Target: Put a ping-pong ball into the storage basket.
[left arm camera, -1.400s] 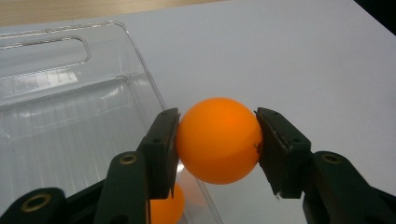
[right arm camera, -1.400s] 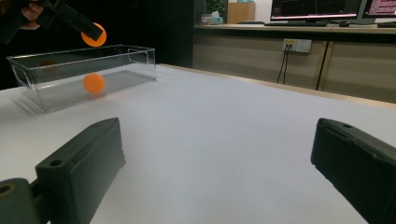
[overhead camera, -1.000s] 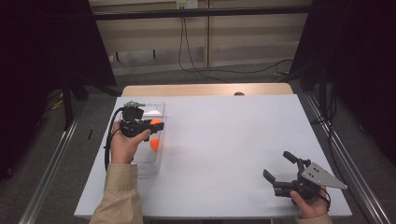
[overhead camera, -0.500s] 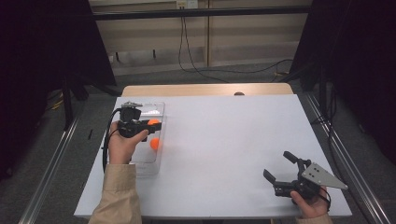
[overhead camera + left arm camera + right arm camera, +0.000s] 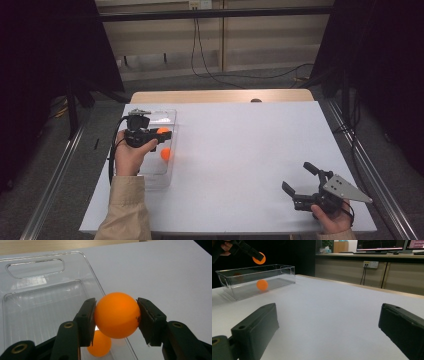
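My left gripper [image 5: 163, 133] is shut on an orange ball [image 5: 117, 315], held above the right rim of a clear plastic bin [image 5: 150, 172] at the table's left. In the left gripper view both pads press on the ball's sides. A second orange ball [image 5: 165, 154] lies on the bin's floor below it, and it shows as the lower ball [image 5: 100, 345] under the jaws. My right gripper [image 5: 296, 179] rests low at the table's near right corner, open, with nothing between its jaws. From the right gripper view the bin [image 5: 275, 275] stands far off with a ball [image 5: 262, 285] inside.
The white table [image 5: 240, 145] stretches wide between the two grippers. A wooden strip [image 5: 220, 96] runs along its far edge. Cables hang by the back wall, and dark curtains stand at both sides.
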